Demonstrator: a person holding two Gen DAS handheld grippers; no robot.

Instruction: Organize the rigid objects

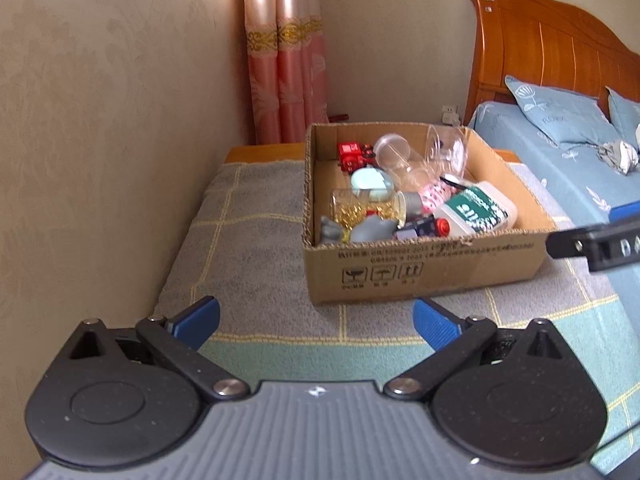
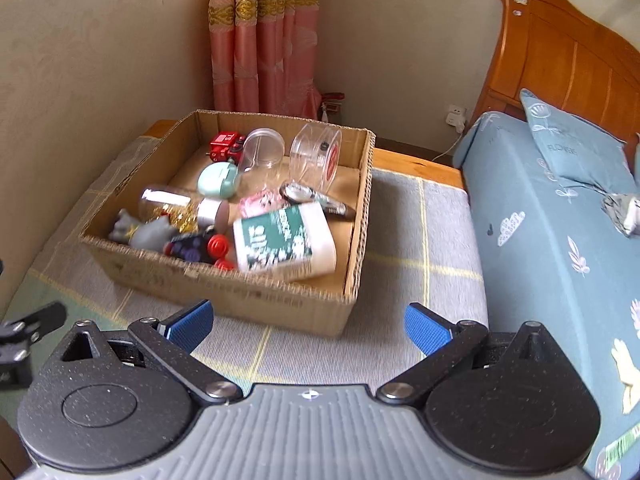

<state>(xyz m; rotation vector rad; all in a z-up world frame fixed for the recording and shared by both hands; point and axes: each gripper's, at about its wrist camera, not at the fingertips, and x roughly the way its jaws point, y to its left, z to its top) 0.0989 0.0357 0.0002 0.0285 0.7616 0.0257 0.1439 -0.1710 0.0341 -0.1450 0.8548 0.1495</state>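
Near the middle of both frames the cardboard box (image 2: 248,296) holds all the toys and bottles (image 2: 284,240). Both grippers, left (image 1: 316,320) and right (image 2: 308,326), hover before it with fingers wide apart and empty; a final check for loose items seems enough.

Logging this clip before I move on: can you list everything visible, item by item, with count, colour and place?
cardboard box: 1, brown, on the grey checked cover
white bottle: 1, white with green label, lying in box, near corner
clear jars: 2, transparent, lying at box's far side
red toy: 1, red, far corner of box
mint case: 1, pale green, box middle
grey figure: 1, grey, near wall of box
gold-filled jar: 1, clear with gold contents, in box
bed: 1, blue sheet, wooden headboard, beside the cover
curtain: 1, pink, room corner
left tool: 1, black with blue pads, open, empty
right tool: 1, same, open, empty
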